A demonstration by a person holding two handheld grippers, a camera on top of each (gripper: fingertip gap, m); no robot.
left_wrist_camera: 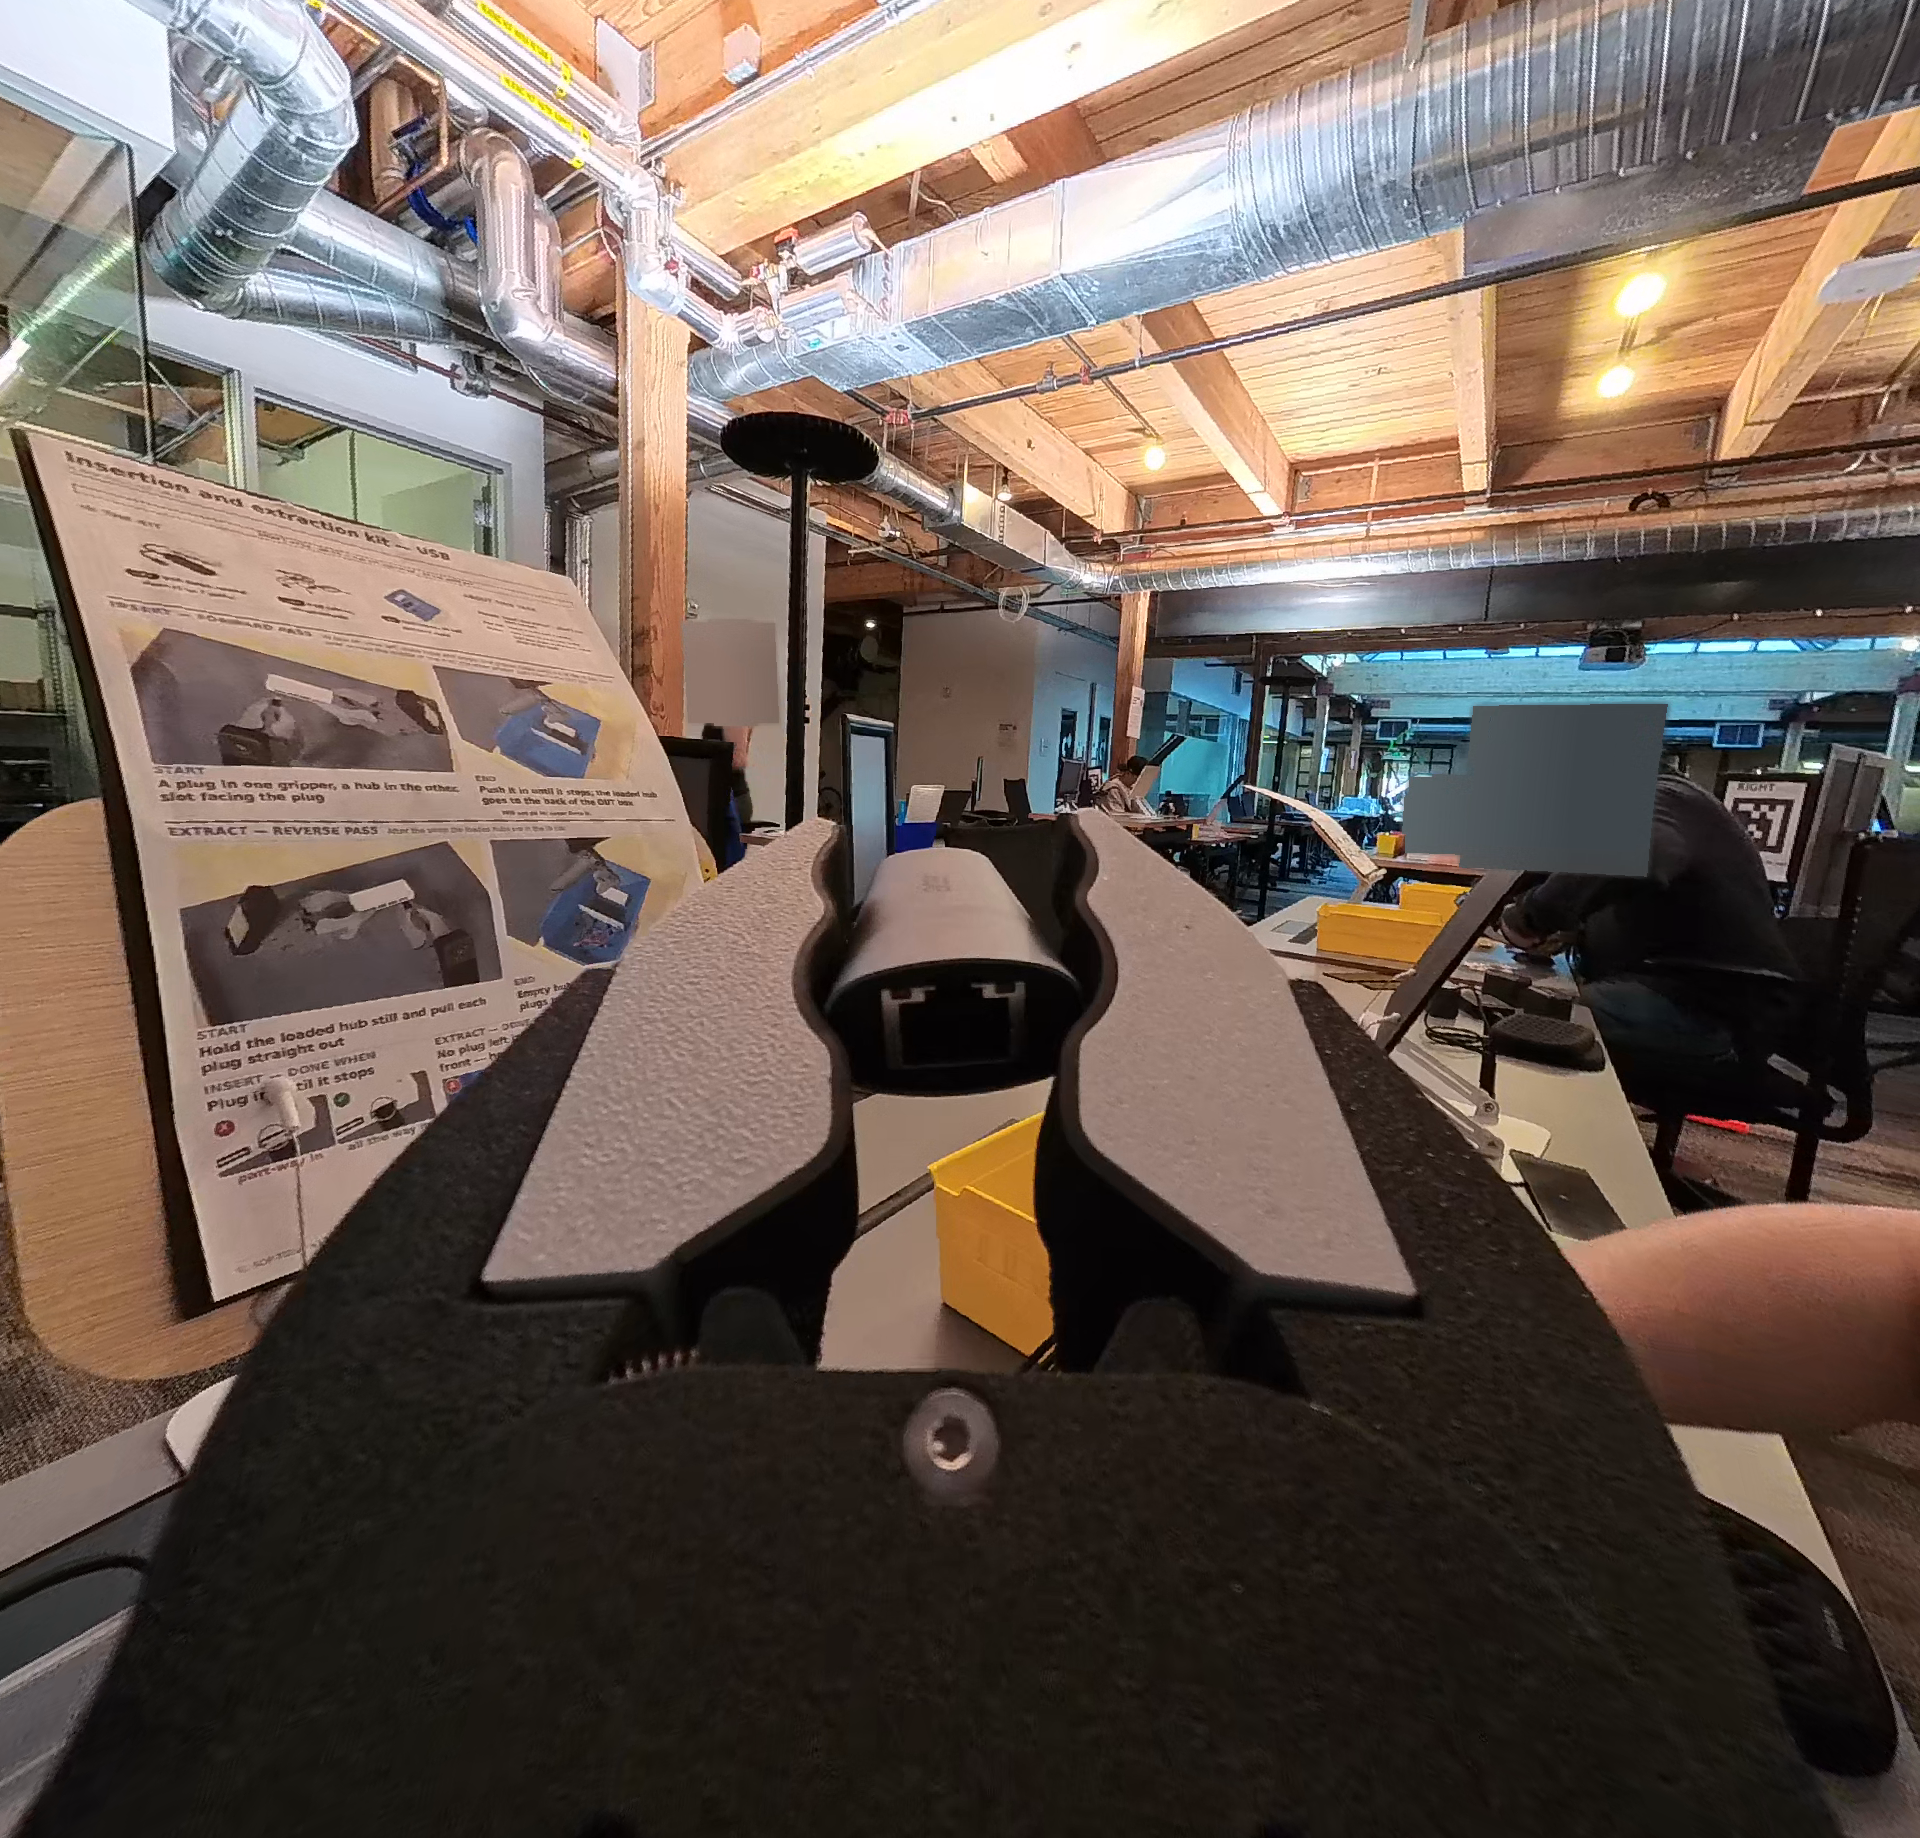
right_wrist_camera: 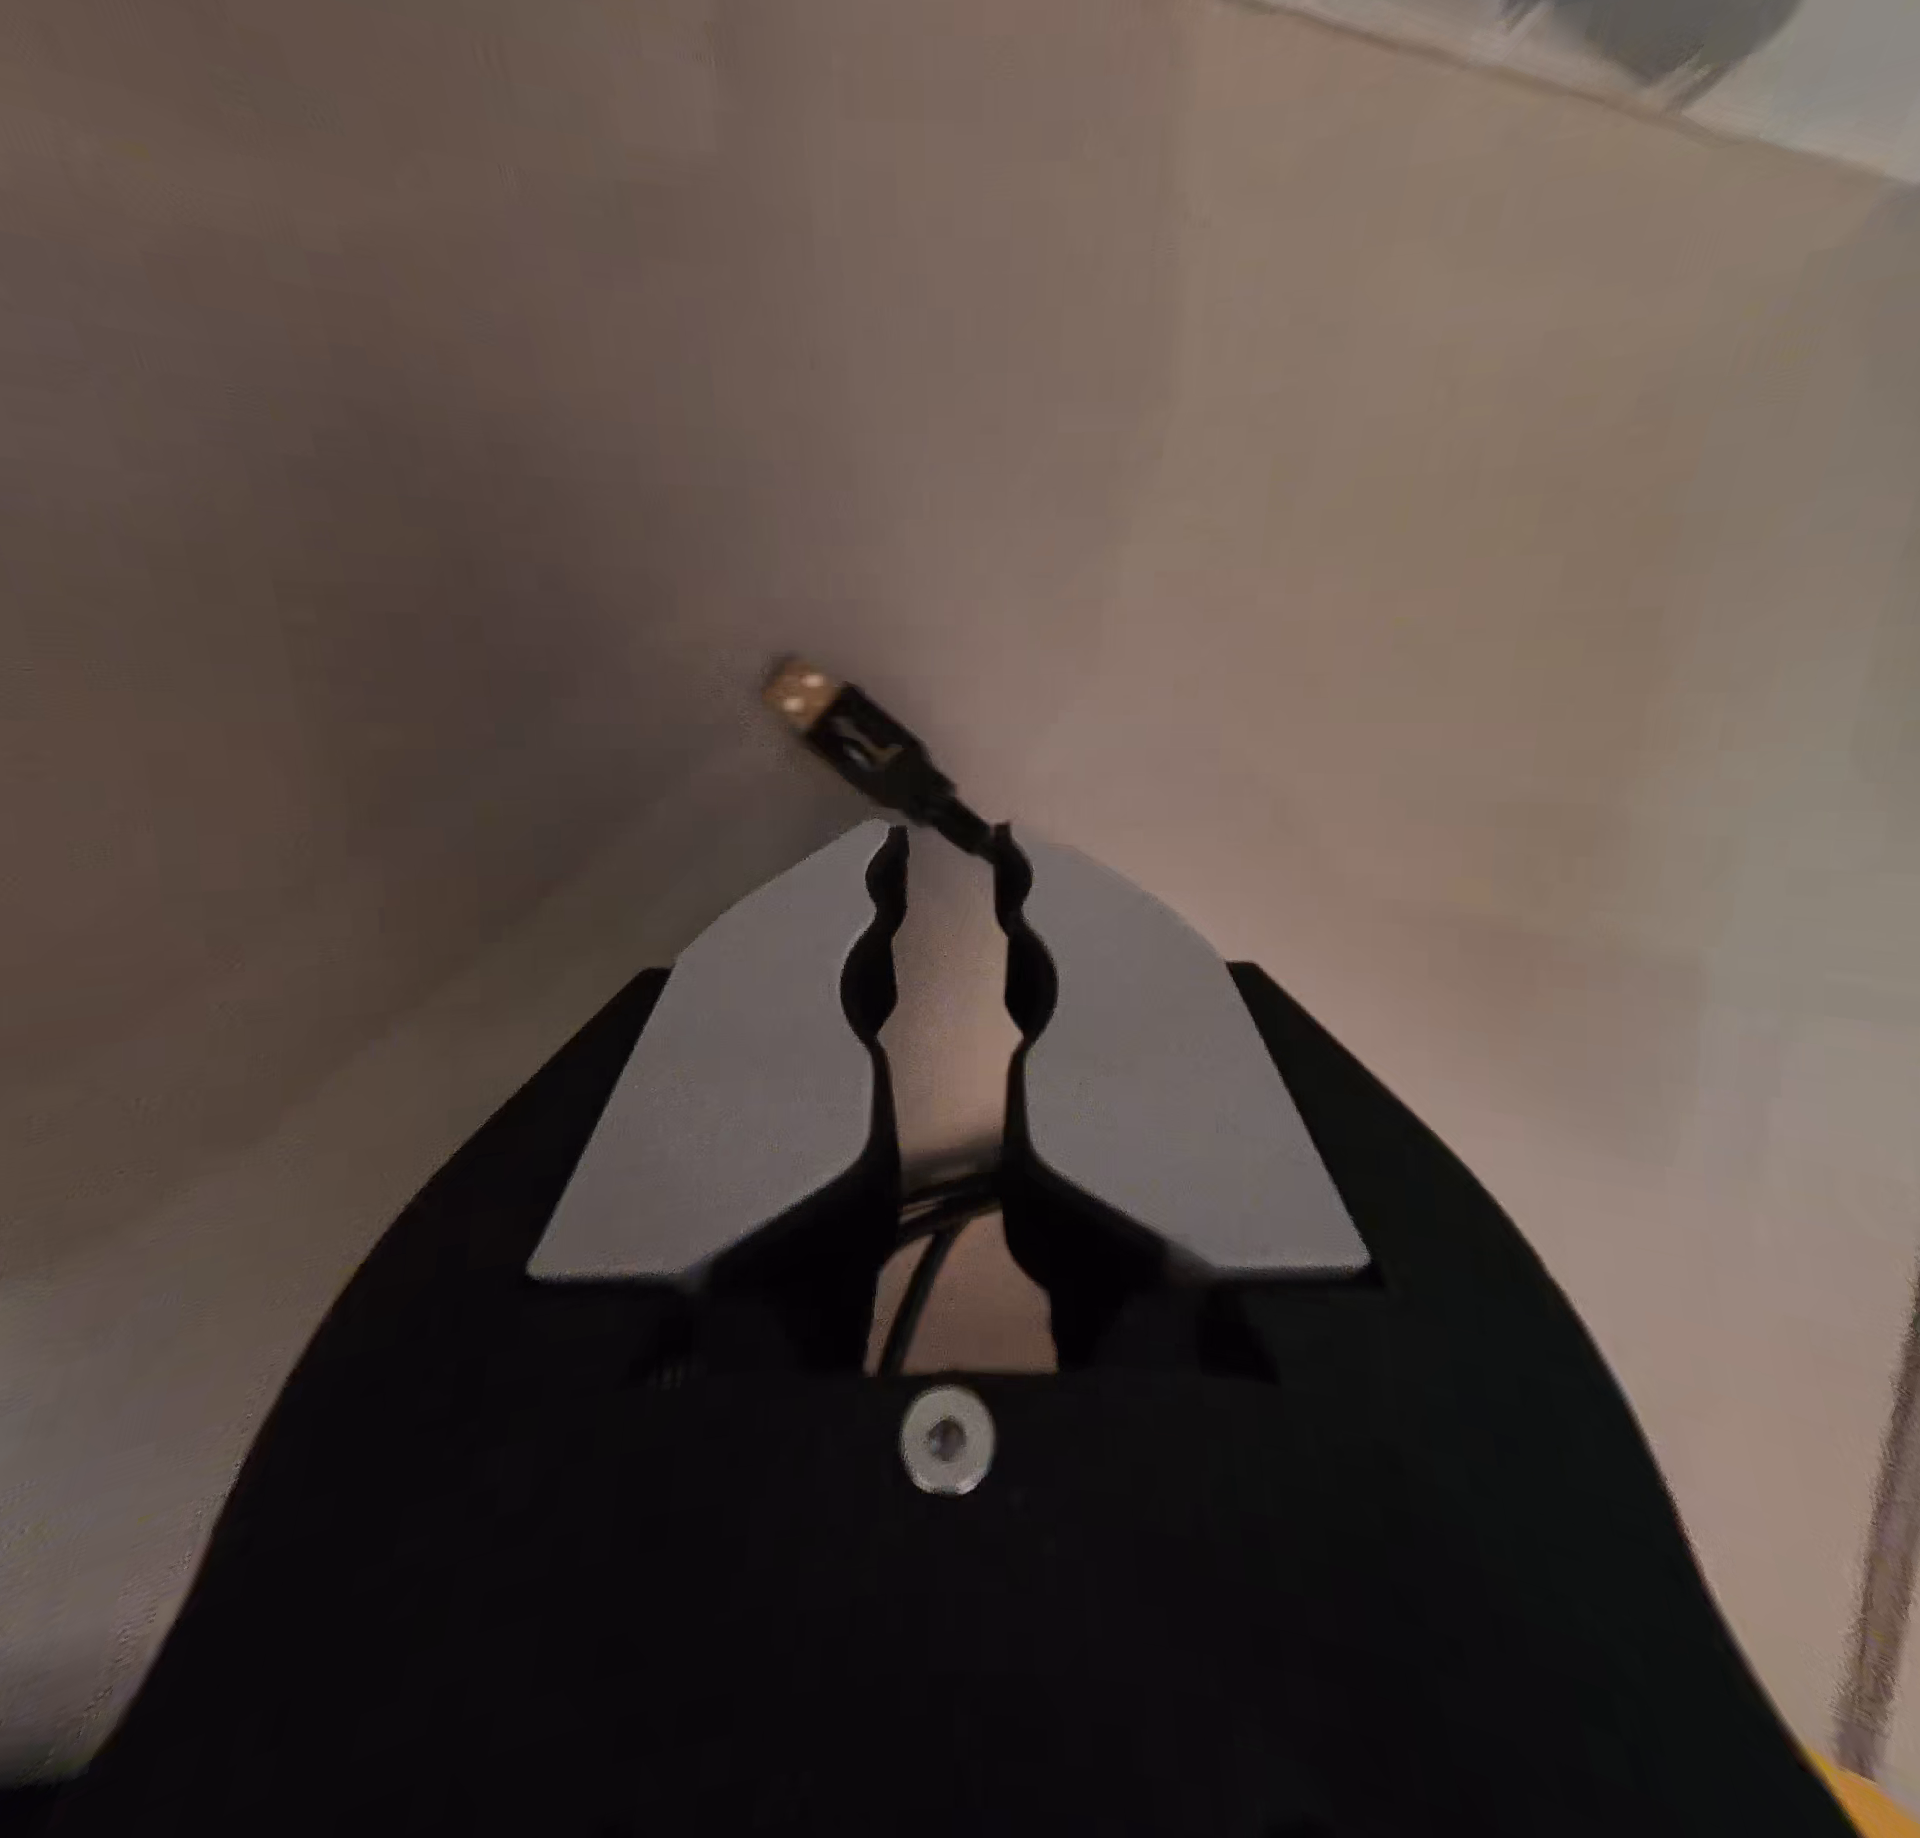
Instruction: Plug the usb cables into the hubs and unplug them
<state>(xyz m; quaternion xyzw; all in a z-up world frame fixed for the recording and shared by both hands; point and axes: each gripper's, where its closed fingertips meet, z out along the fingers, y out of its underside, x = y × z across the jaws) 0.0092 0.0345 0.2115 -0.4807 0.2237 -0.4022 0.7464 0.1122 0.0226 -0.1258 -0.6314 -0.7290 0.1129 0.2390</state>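
The left gripper (left_wrist_camera: 951,957) pinched a dark grey hub (left_wrist_camera: 951,988), its square end port facing the camera, raised above the table (left_wrist_camera: 914,1128). The right gripper's (right_wrist_camera: 945,838) jaws stood slightly apart over a black USB cable (right_wrist_camera: 868,744) with gold-toned plug, lying mid-table.

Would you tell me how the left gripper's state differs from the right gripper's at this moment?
The left gripper is clamped on a dark grey hub; the right gripper stands open, holding nothing. The hub sits between the left fingers, while the USB plug lies on the table beyond the right fingertips.
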